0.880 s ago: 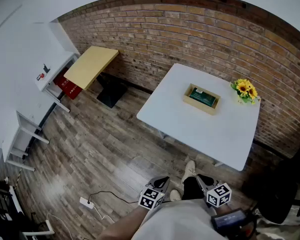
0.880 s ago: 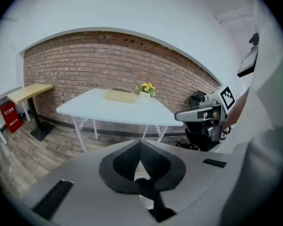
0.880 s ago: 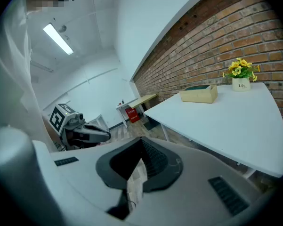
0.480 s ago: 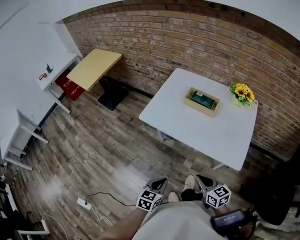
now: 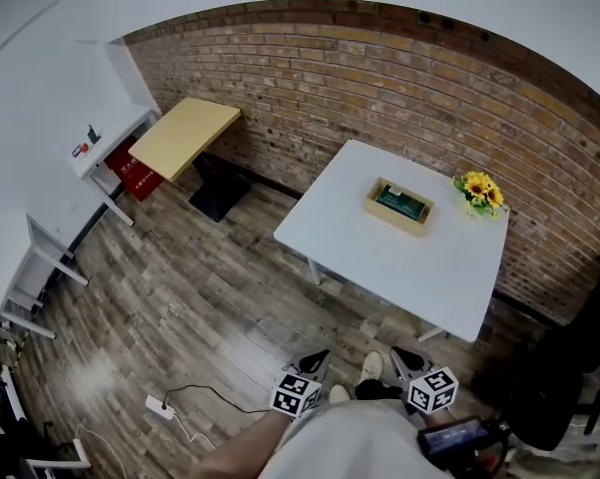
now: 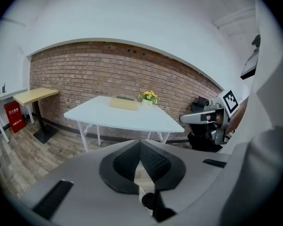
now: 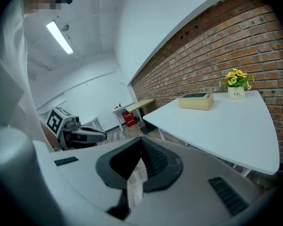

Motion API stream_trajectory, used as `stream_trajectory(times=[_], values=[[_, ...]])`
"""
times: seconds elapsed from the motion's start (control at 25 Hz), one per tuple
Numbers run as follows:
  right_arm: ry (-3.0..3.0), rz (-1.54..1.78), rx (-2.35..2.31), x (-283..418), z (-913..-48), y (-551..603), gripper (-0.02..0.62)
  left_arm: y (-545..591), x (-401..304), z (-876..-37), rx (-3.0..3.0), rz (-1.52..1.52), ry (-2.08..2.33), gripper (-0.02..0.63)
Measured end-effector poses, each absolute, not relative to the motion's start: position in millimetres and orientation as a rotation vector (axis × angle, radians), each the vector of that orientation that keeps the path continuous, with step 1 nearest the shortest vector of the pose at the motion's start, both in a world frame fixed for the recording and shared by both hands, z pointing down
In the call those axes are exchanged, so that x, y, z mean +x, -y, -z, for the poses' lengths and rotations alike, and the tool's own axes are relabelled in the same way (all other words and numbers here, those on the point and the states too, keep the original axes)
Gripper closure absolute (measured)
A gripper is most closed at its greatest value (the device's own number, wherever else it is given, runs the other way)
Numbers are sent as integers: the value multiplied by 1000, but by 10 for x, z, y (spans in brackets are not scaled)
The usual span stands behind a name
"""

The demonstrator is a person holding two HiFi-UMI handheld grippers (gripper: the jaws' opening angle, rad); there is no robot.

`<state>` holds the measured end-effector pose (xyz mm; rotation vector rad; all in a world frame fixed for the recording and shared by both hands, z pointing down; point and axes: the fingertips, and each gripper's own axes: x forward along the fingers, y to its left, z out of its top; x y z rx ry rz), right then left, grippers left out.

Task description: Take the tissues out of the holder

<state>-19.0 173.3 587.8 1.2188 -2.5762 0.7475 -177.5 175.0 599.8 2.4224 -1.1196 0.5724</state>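
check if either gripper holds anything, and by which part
Nothing is held. The left gripper and the right gripper each have jaws shut together with nothing between them; the tissue holder sits untouched on the white table.

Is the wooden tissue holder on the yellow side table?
No, the rectangular wooden tissue holder sits on the white square table near the sunflowers.

By the wall (image 5: 379, 78), a table (image 5: 379, 257); on it toward the wall side, a holder (image 5: 392, 219) with tissues (image 5: 400, 204) in it, and flowers (image 5: 479, 190) just right of that, near the table's far right corner. Left of the table and also by the wall, a desk (image 5: 185, 136). On the floor (image 5: 210, 307) before the table, a power strip (image 5: 157, 404) at lower left, and left gripper (image 5: 312, 362) and right gripper (image 5: 404, 359) side by side nearest the person, well apart from the table.
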Motion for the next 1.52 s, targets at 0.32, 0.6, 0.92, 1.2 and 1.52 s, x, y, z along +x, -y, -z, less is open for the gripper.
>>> stream_trajectory(times=[0.32, 0.6, 0.92, 1.2, 1.52], values=[[2564, -758, 1202, -222, -5927, -1735, 589, -1802, -1891, -6061, 2391, -574, 1157, 597], [2558, -770, 1214, -187, -5948, -1757, 589, -1833, -1861, -6086, 2387, -578, 1156, 597], [2552, -783, 1245, -121, -5955, -1815, 589, -1848, -1785, -6071, 2406, -598, 1131, 597], [2536, -796, 1266, -50, -5974, -1809, 589, -1816, -1718, -6040, 2417, -603, 1121, 598], [2536, -814, 1235, -115, -6008, -1804, 589, -1861, -1774, -6110, 2378, -615, 1131, 597]])
